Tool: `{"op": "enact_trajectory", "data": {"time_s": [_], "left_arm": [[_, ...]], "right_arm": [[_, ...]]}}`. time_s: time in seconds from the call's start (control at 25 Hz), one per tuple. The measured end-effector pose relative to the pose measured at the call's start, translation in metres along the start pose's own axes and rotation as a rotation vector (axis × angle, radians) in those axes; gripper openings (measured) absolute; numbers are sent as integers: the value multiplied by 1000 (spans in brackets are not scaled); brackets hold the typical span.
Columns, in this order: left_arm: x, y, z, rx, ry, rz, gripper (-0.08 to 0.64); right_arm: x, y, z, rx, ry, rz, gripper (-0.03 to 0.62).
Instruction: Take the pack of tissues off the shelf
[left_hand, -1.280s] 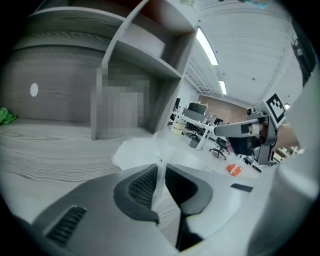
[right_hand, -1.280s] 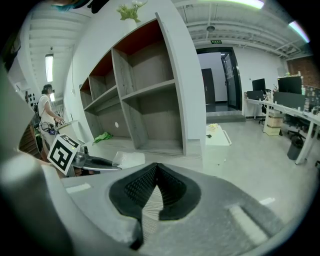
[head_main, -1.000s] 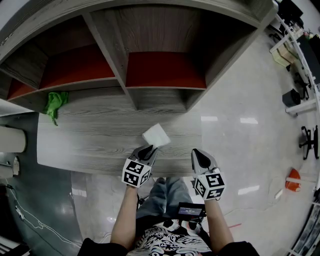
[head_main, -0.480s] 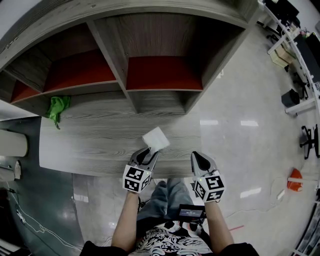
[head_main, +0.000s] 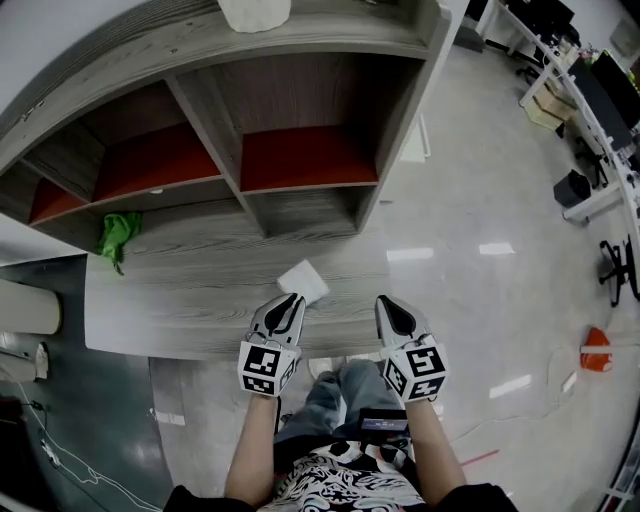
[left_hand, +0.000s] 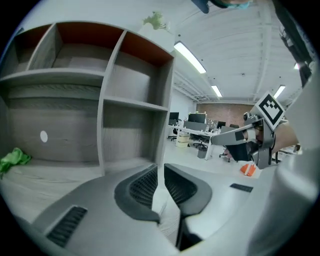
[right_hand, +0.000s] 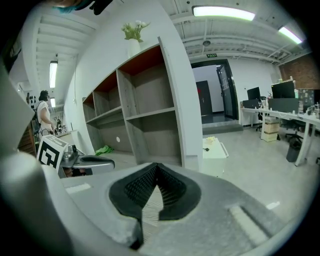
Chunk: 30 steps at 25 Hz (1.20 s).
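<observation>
In the head view, the pack of tissues (head_main: 303, 280) is already off the shelf (head_main: 215, 140). It lies flat on the grey wooden tabletop (head_main: 170, 300), towards the near edge and well clear of the red-backed compartments. Your left gripper (head_main: 291, 300) is just on the near side of the pack, with its tips pointing at it. Your right gripper (head_main: 388, 303) is level with it to the right, past the pack and over the tabletop's near right corner. A green cloth (head_main: 117, 232) sits at the far left of the tabletop against the shelf. A white pot (head_main: 255, 12) stands on top of the unit.

In the left gripper view, your left gripper (left_hand: 159, 169) has just been closing. Its ribbed pads now stand a narrow slit apart, and you have hold of nothing. Beyond them the shelf (left_hand: 110, 100) rises on the left, with the green cloth (left_hand: 14, 159) low at the far left edge. The marker cube (left_hand: 270, 108) of your right gripper shows at the right.

In the right gripper view, your right gripper (right_hand: 157, 167) is closed. Its pads meet at the tips with nothing caught between them, and only wood grain shows in the wedge behind. The shelf (right_hand: 150, 100) stands to the left with a plant (right_hand: 134, 31) on top and the green cloth (right_hand: 104, 149) at its foot. Your left gripper (right_hand: 111, 162) reaches in from the left.
</observation>
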<state>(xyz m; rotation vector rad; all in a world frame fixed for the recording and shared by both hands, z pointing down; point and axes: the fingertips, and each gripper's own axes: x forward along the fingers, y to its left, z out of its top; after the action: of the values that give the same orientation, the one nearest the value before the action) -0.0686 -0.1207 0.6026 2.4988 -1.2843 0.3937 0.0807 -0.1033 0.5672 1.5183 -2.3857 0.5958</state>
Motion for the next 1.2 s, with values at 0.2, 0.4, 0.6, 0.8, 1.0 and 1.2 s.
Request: {"op": "enact_trajectory", "data": {"time_s": [0.2,0.4,0.6,0.8,1.0,1.2], "left_arm": [[-9,-7,42,-24,-75,24,18],[-25,-12,73,-71,-93,77,8],[-47,-39,95,2,-79,110,8],[-72,-66,121,-9,-129,96,8],[-104,-73,125,-69,-182,133,8],[-124,-79,122,-56,-204,192,8]], "right_arm": [[-7,8,24,-15,-56,24,3],[-25,18,46,-27,-109,57,3],[-55,28,63,-30,-165,84,4],[-80,40,79,-49,-210,122,3],[-100,52,84,-83,-238,154,3],[-124,62,88,-131,-269,175,3]]}}
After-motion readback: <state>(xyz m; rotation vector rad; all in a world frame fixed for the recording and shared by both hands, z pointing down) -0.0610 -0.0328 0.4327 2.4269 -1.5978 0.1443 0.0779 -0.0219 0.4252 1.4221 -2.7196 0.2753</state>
